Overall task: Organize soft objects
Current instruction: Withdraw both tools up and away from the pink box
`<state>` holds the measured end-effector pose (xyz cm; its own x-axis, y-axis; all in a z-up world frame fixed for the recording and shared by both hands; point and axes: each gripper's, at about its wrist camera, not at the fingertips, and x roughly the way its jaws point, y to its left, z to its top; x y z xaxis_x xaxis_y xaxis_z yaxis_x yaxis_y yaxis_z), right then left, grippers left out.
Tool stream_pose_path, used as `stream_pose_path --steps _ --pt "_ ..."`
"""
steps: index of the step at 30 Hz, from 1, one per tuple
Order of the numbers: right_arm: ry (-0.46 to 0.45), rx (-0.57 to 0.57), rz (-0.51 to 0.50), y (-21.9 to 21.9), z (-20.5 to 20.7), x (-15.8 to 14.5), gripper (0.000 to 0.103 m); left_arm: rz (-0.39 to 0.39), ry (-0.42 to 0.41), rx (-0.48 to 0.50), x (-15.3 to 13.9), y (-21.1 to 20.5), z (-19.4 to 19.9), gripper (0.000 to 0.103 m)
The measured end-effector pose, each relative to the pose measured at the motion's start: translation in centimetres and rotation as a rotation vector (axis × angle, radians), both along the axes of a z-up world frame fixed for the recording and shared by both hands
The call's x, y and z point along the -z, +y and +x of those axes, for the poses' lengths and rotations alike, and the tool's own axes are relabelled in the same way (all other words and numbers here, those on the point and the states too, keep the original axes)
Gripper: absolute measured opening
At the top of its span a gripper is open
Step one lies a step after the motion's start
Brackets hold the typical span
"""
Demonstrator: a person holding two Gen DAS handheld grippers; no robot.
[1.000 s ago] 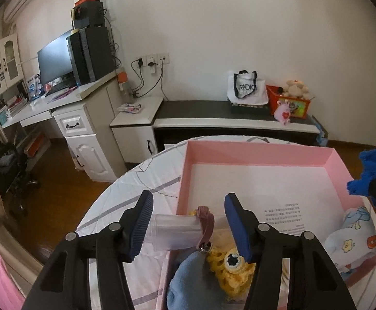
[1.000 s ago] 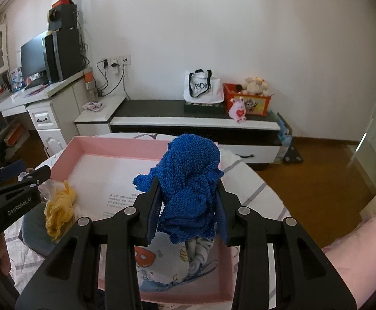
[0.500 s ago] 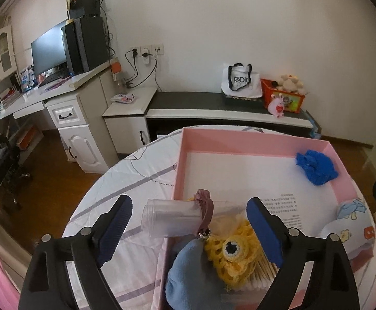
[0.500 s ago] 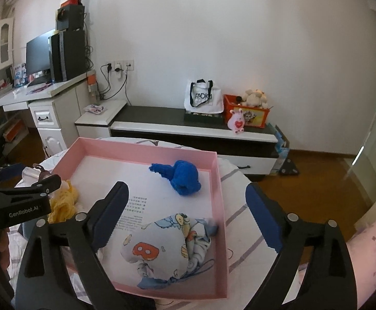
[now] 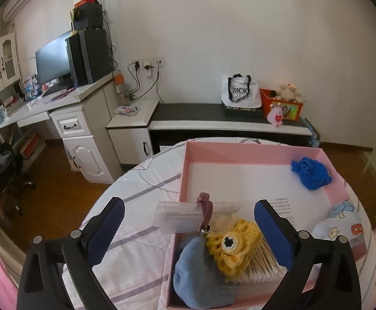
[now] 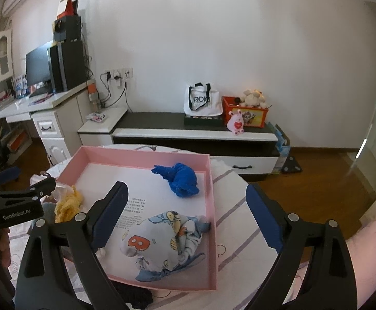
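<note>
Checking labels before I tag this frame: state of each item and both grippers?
left gripper: jaws opening, nothing pressed.
right gripper: jaws opening, nothing between them.
pink box: open, no lid on.
blue knit piece: loose on the box floor, far corner.
cartoon-print cloth: bunched, in box near corner.
yellow crochet toy: in box, on cotton swabs.
clear tube: lying across box rim.

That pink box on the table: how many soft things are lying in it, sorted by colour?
In the pink cardboard box:
Bright blue crocheted piece: 1
Yellow crocheted toy with one eye: 1
Pale blue fleece pouch: 1
White cartoon-print cloth bundle: 1
Total: 4 soft things. The clear plastic tube and cotton swabs are left out.
</note>
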<state>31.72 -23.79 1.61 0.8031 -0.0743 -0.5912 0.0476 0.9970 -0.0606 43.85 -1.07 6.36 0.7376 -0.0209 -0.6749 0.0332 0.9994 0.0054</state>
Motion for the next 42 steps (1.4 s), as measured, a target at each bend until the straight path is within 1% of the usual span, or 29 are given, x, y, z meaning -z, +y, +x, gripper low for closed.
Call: stream_pose_path --steps 1,5,6,9,11,14,21,29,32,36,42 --pt "-0.005 0.003 0.005 -0.2 -0.2 -0.2 0.097 -0.001 -0.002 0.000 -0.1 0.0 -0.3 0.100" --pt "-0.031 0.002 0.015 -0.6 -1.3 -1.0 0.098 -0.021 -0.010 -0.003 -0.6 0.0 -2.0 0.100" --pt "-0.035 0.005 0.012 -0.6 -1.6 -1.2 0.098 -0.018 -0.015 -0.003 -0.8 0.0 -2.6 0.100" --pt "-0.046 0.006 0.012 -0.8 -2.4 -1.5 0.103 0.005 -0.033 -0.010 -1.2 0.0 -4.5 0.100" --pt "-0.053 0.006 0.016 -1.0 -3.0 -1.7 0.103 0.009 -0.044 -0.017 -1.2 -0.1 -5.8 0.102" --pt "-0.073 0.005 0.019 -0.9 -4.3 -2.1 0.103 -0.006 -0.058 -0.016 -1.5 -0.2 -8.0 0.102" --pt "-0.132 -0.026 0.061 -0.8 -8.0 -3.4 0.103 -0.010 -0.130 -0.028 -2.6 0.4 -14.3 0.103" --pt "-0.200 -0.015 0.083 -1.0 -12.5 -4.6 0.103 -0.045 -0.215 -0.057 -2.9 1.5 -21.9 0.103" --pt "-0.250 0.043 0.072 -1.0 -14.7 -4.8 0.103 -0.041 -0.240 -0.062 -2.7 1.3 -24.5 0.103" --pt "-0.287 0.053 0.042 -0.6 -17.0 -4.9 0.103 -0.039 -0.277 -0.041 -2.2 1.0 -28.2 0.103" --pt "-0.356 0.040 0.040 -0.3 -20.5 -5.9 0.103 -0.045 -0.354 -0.013 -2.4 1.1 -33.6 0.103"
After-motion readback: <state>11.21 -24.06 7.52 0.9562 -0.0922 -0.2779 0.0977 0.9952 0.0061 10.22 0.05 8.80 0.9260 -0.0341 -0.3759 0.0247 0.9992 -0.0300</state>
